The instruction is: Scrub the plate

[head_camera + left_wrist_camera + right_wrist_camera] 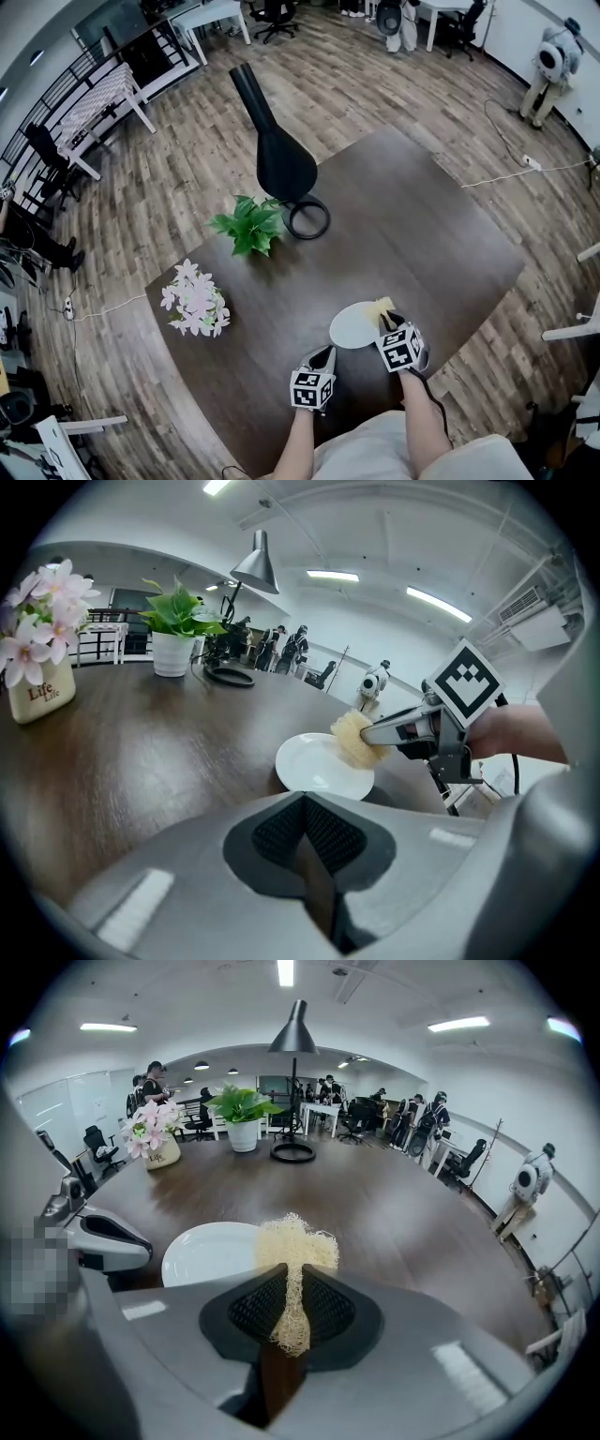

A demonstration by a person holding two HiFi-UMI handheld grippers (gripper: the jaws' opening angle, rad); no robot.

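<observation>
Two jaws of the right gripper were clamped on a pale yellow mesh scrubber, whose tuft stuck out ahead of them. Just ahead and to that gripper's left lay the white plate, flat on the dark worktop. The scrubber sat over the plate's right rim, though whether it pressed on it could not be told. The left gripper had its jaws shut together with nothing between them, just beside the plate's near-left edge. The right was the nearer working side, so a scrubbing stroke would likely run leftward across the plate. Farther left, a flower pot read "Life".
</observation>
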